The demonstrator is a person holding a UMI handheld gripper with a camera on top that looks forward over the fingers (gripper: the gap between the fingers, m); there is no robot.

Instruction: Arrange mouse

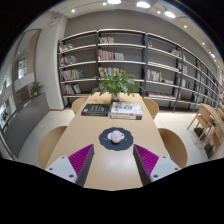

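A pale pink mouse (116, 136) lies on a dark round mouse mat (104, 144) in the middle of a long wooden table (90, 127). My gripper (113, 160) hovers above the table's near end, just short of the mat. Its fingers are wide apart, with the magenta pads (81, 157) facing inward. Nothing is between them but bare tabletop. The mouse is just ahead of the fingertips, centred between them.
Books (126, 110) and a dark book (95, 109) lie on the table's far half, with a potted plant (117, 82) behind them. Wooden chairs (173, 146) stand along both sides. Bookshelves (110, 55) fill the back wall. Another table (210, 118) stands to the right.
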